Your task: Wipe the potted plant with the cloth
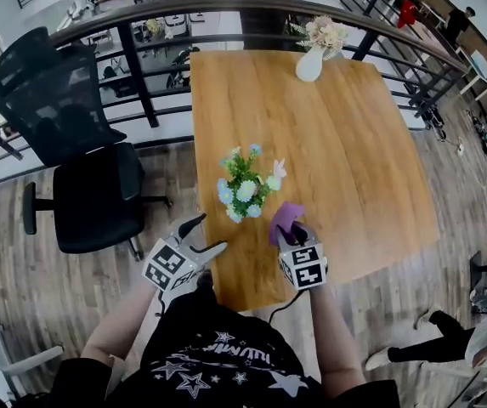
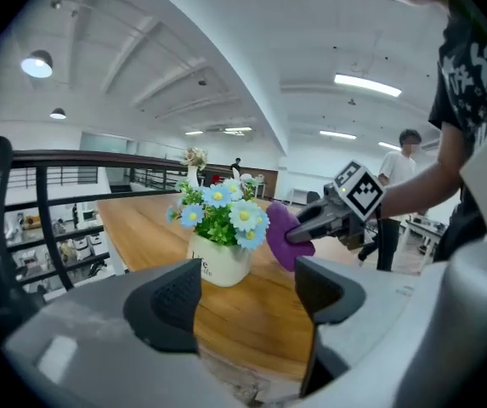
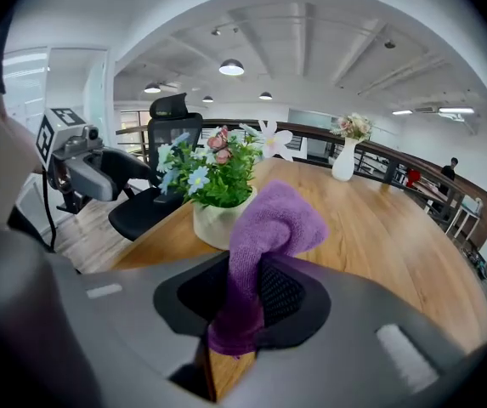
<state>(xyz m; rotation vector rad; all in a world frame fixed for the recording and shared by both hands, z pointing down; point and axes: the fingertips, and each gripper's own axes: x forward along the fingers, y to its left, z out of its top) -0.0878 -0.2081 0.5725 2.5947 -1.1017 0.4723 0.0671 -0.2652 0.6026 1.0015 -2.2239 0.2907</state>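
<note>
A small potted plant point(image 1: 245, 189) with blue, white and pink flowers in a white pot point(image 2: 218, 262) stands near the front left of the wooden table point(image 1: 345, 143). My right gripper point(image 1: 291, 225) is shut on a purple cloth point(image 1: 284, 219), just right of the plant; the cloth point(image 3: 264, 236) sticks up between the jaws, close to the pot point(image 3: 218, 219). My left gripper point(image 1: 206, 233) is open and empty, at the table's front left corner, a little short of the pot. In the left gripper view the plant point(image 2: 218, 215) sits beyond the parted jaws, with the cloth point(image 2: 284, 236) beside it.
A white vase of pale flowers point(image 1: 318, 45) stands at the table's far edge. A black office chair point(image 1: 73, 143) is left of the table. A dark railing point(image 1: 226, 11) runs behind. A person point(image 2: 400, 198) stands farther off, and legs point(image 1: 434, 347) show at the lower right.
</note>
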